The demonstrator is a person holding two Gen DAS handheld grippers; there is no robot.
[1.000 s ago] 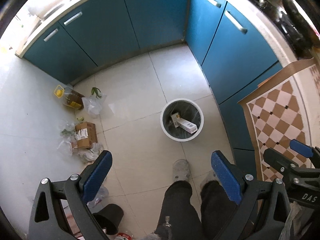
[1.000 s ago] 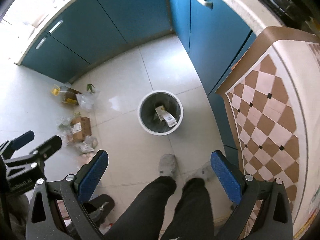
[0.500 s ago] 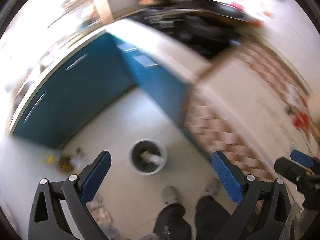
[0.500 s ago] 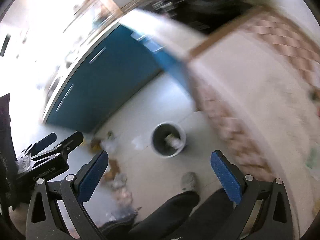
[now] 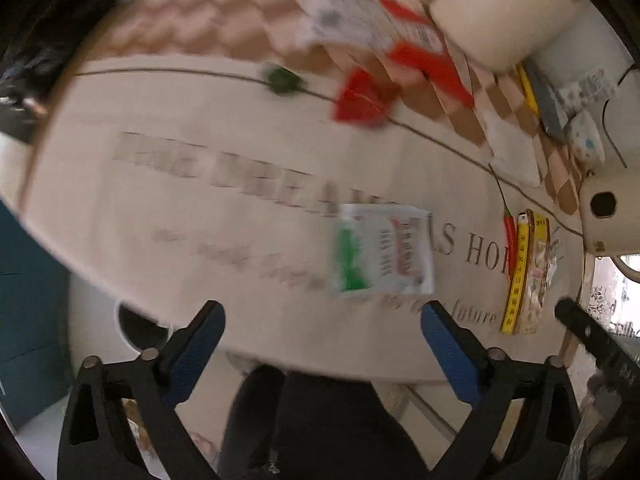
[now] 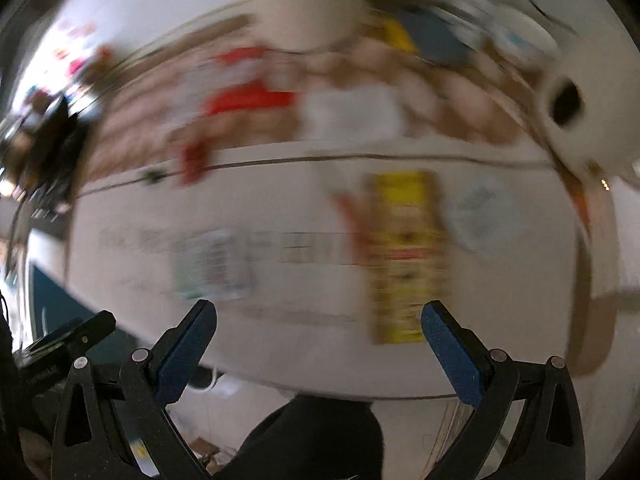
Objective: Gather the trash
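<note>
A cream tablecloth (image 5: 168, 216) printed with grey lettering covers the table, checkered at its far edge. On it lie a white-green sachet (image 5: 382, 254) and, right of that, a yellow packet (image 5: 526, 272). The left gripper (image 5: 322, 338) is closing with nothing between its jaws; the right gripper (image 6: 318, 334) stands apart, empty.

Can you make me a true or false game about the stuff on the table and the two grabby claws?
1. A white packet with green and red print lies on the table. True.
2. The left hand-held gripper is squeezing that packet. False: nothing is between its pads, though its jaws are closing a little.
3. A long yellow package lies beside a red chili pepper. True.
4. The tablecloth is plain, with no words on it. False: big grey letters are printed across it.
5. The right hand-held gripper carries a piece of trash. False: its jaws stand wide with nothing between them.
</note>
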